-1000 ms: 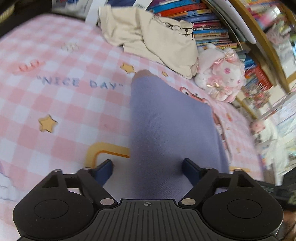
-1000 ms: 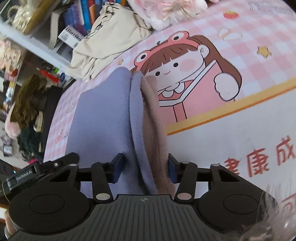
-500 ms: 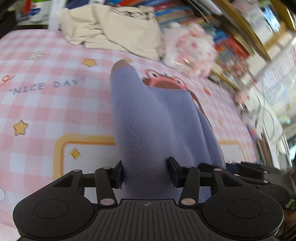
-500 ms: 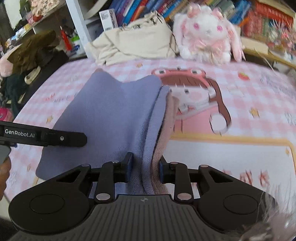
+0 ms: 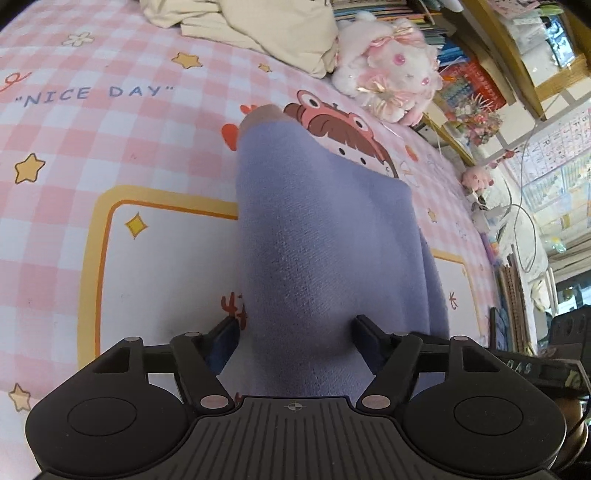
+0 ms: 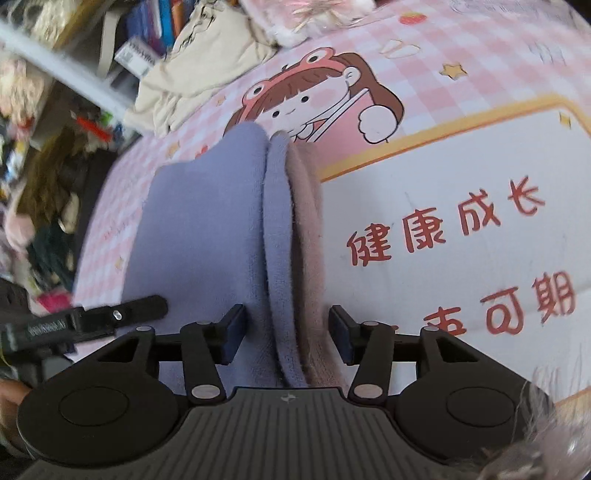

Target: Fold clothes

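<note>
A folded lilac cloth (image 5: 325, 236), with a dusty-pink layer showing along its edge, lies on a pink checked bedspread (image 5: 110, 147) printed with a cartoon girl. The left gripper (image 5: 293, 332) has its jaws apart on either side of the cloth. The right gripper (image 6: 286, 328) likewise has its jaws apart around the layered edge. A cream garment (image 5: 258, 26) and a plush rabbit (image 5: 391, 70) sit at the far side.

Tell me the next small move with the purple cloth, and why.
Probably lower both ends onto the pink mat. The purple cloth hangs doubled between the left gripper and right gripper, layers stacked, apparently lifted off the mat, and both sets of fingers look spread around it, so it seems ready to set down.
</note>
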{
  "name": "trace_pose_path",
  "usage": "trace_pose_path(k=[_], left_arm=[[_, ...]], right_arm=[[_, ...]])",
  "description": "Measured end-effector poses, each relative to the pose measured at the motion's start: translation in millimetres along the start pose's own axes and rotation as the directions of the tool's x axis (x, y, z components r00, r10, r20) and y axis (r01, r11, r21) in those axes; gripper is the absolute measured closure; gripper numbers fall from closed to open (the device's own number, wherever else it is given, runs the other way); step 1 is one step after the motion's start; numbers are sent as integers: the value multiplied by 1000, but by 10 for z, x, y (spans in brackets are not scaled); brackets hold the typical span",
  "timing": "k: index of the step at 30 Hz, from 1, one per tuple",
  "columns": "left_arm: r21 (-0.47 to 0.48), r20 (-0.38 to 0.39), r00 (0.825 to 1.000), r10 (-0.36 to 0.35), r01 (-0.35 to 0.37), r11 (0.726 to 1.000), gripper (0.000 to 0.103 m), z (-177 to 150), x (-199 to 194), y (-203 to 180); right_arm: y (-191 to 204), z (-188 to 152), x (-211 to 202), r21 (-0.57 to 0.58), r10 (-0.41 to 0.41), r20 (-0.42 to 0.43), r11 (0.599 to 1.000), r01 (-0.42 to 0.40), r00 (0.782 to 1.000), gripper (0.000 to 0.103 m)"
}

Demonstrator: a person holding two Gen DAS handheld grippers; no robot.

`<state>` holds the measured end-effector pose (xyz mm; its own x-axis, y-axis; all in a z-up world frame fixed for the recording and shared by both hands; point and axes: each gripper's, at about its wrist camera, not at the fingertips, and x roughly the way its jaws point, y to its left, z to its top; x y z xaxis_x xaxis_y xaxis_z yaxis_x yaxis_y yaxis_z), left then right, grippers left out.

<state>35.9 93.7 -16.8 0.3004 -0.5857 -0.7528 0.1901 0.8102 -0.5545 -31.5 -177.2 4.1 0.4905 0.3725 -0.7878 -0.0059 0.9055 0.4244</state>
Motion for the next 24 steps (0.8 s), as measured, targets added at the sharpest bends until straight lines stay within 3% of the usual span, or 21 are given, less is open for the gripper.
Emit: trace_pose_path(k=[2, 4, 8, 12, 17, 24], left_arm=[[2, 7, 1000, -9, 9, 1000, 36, 4, 11, -1], [-12, 0, 1000, -26, 26, 1000, 46, 3, 19, 5], [69, 33, 999, 21, -23, 997, 54, -21, -42, -163], [124, 47, 998, 47, -52, 991, 54, -17, -66, -252], [-24, 2, 1000, -23, 23, 999, 48, 24, -15, 18], [-51, -13, 998, -56, 55, 997, 46, 43, 17, 89]], right_arm=[[-4, -1, 1, 5, 8, 6, 1000, -8, 1000, 60], [-8, -2, 3, 9, 17, 11, 1000, -17, 1000, 66], [-4, -7, 5, 8, 29, 24, 1000, -29, 999, 75], [227, -42, -8, -167, -43, 63, 985, 53, 997, 76], [-12, 36, 50, -19, 4, 5, 1000, -4, 1000, 65], [-102, 89, 106, 78, 39, -40, 996, -36, 998, 60]])
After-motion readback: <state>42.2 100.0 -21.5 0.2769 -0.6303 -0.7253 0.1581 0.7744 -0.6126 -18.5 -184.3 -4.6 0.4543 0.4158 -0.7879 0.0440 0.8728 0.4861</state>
